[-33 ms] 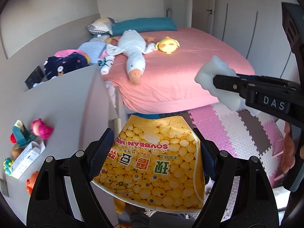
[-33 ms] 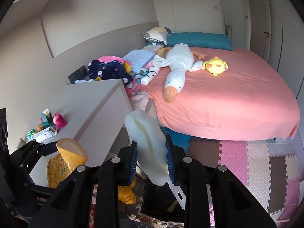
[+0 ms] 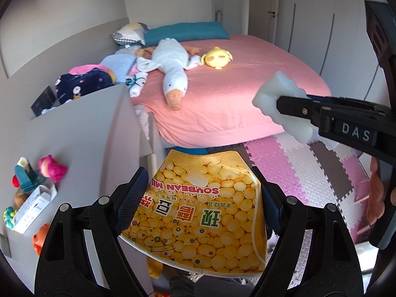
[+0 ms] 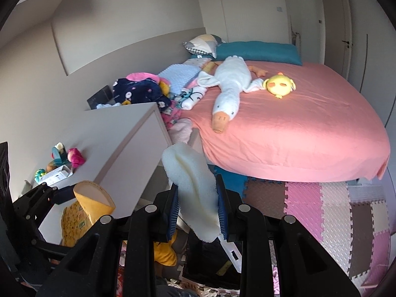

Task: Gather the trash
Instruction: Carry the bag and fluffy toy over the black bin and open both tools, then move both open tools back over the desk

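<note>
While the left tool point(image 3: 198, 208) clamps a yellow cup point(image 3: 200, 212) beside the grey cabinet point(image 3: 74, 133), the right tool point(image 4: 198, 210) pinches white foam point(image 4: 195, 193)

Both grippers are black plastic with silver screws and blue textured pads; the right gripper point(image 3: 292, 104) bears white "DAS" lettering.

change: none visible | moved: nothing | grips: as before | scene: same
</note>
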Demonstrator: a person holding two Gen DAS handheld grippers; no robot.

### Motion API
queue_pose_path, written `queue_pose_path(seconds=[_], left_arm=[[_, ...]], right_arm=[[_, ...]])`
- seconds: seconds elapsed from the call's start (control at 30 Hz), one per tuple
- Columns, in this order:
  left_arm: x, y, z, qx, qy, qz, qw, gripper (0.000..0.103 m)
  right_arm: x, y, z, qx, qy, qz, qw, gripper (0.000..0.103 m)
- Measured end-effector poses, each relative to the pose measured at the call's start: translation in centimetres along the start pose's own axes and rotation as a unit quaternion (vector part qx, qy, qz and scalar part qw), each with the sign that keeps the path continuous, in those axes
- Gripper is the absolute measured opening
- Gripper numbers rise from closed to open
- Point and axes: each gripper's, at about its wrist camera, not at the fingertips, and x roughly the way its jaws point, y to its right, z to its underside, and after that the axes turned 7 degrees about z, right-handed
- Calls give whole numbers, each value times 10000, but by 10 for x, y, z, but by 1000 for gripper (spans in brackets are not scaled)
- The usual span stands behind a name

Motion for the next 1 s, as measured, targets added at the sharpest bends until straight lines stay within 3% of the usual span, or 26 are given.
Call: queue_pose_path(seconds=[0.13,0.2,0.23,0.27,0.37,0.53,1.0], left_arm=[[7,8,0,61,-74,110,9999,80],[11,9,-2,109,-118,223,9996,82],[13,10,-2,143,-174,284,9993,85],[15,11,-2,158,-224,269,9993,97],[18,14,0,212,-261,223,9992,97],[21,14,2,123,-297,198,9993,97],[2,-5,13,-67,-162,-42,9998,97]], right_arm=[[7,5,0,27,-78,106,9999,31],[9,9,-2,88,-95,117,9998,49],[9,11,-2,141,-71,165,9997,64],[10,14,-3,151,-44,255,9996,70],[11,16,-5,146,-25,467,9988,76],[10,16,-5,100,23,533,9985,81],[8,-15,-2,-104,18,247,9996,82]])
